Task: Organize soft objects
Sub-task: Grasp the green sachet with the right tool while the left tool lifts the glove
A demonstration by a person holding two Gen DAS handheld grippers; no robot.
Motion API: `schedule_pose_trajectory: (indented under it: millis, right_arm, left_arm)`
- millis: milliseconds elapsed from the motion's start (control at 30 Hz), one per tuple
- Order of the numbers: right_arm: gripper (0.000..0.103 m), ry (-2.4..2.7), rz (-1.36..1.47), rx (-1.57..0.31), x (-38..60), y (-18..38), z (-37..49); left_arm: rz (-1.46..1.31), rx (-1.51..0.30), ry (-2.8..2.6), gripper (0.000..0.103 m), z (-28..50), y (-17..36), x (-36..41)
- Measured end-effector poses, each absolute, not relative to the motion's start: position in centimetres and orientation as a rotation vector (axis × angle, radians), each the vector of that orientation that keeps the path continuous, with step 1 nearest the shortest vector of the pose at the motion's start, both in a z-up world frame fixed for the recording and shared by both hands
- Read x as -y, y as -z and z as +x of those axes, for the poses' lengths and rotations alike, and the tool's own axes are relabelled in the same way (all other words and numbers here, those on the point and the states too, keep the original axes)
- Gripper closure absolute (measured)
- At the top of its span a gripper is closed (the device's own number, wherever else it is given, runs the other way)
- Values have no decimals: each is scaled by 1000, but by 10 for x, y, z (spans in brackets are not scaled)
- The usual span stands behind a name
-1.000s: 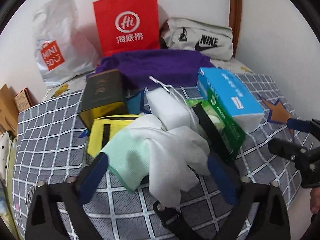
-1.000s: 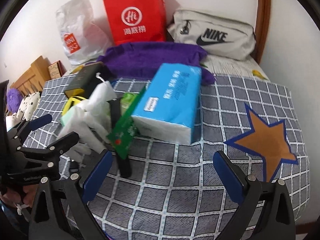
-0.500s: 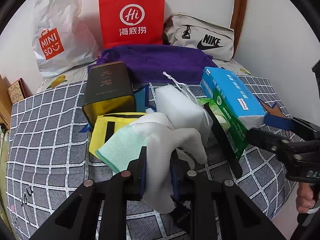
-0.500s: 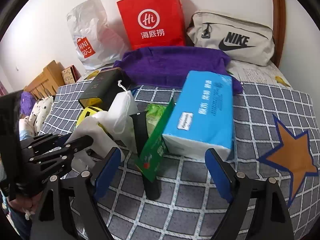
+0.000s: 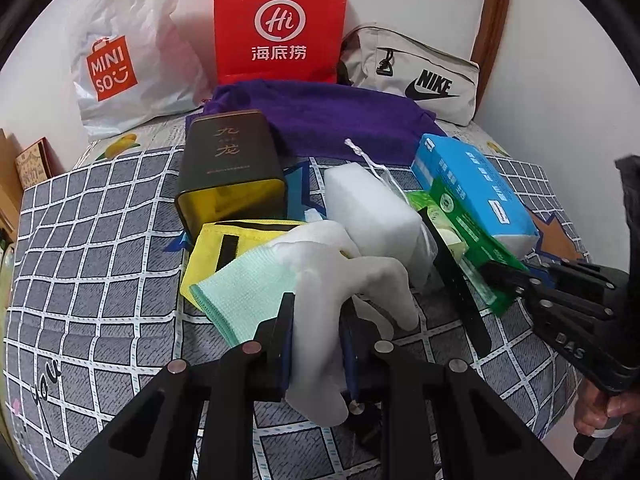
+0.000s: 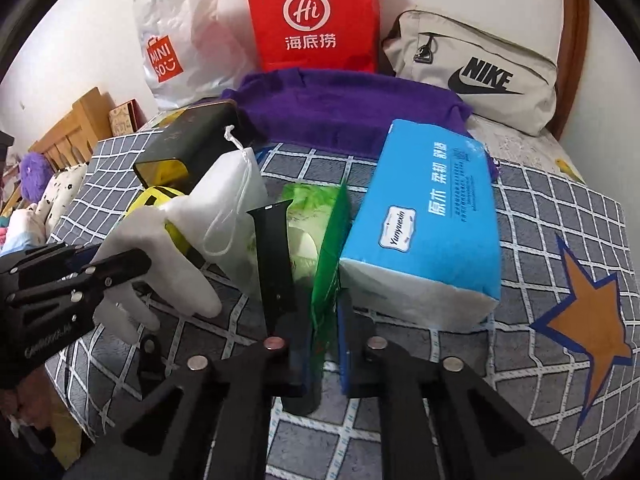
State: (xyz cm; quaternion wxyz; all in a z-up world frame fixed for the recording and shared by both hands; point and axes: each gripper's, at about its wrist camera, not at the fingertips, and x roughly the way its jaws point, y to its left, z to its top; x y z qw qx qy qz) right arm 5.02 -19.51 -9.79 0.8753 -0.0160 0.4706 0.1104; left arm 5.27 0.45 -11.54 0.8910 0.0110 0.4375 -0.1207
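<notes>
Two grippers, both clamped on soft goods at centre bottom of their own views.

Left gripper: shut on white cloth glove, cuff pinched between the blue pads; jaws wide a second ago with the glove lying loose between them, closed within that second. Glove draped over mint-green woven cloth and yellow fabric pouch with black strap, centre of frame.

Right gripper: jaws just closing, now nipped on lower edge of green printed plastic packet; wide and empty a second ago. Black strap just left of the packet, touching or nearly touching the left pad; whether it is also caught, not clear.

Meaning for task, as judgement: two items secured at once, lift and sorting next; nothing yet moved to a destination.

Neighbours: white sponge block in drawstring mesh bag, centre; blue tissue pack, right of centre; dark tin box with gold lettering, upper left of centre; purple towel behind.

Hidden or doubtful: glove fingers partly behind left jaws; packet's contents and print unreadable; pale green wrapper behind the strap mostly covered; underside of pile unseen; frame corners black.
</notes>
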Motion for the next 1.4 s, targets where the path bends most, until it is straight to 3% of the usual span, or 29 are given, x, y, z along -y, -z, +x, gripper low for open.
schedule_pose_trajectory:
  millis: [300,433,500,533,567,633,1400]
  right_arm:
    - [95,-245,-65,-1021,197,101,48]
    - [77,-214,-41,-1020,198,108,61]
    - [79,-219,-19,-1020,199,111,64]
    - [94,-228,-9,-1010,199,111,64]
    - [98,-231,-15,-1004,199,110,62]
    - [98,-230,-62,-990,195,106,57]
    - [98,-300,-16,-894,215,29,51]
  left_arm:
    - [13,-921,238,83,53,113,-10]
    - [16,-923,231,83,54,110,-11]
    - [15,-923,230,83,55,110,-11]
    - [10,-925,234,83,56,110,-12]
    - [7,-926,240,85,56,109,-13]
    - [6,-918,246,90,55,106,-15]
    - [25,-812,212,91,81,31,-26]
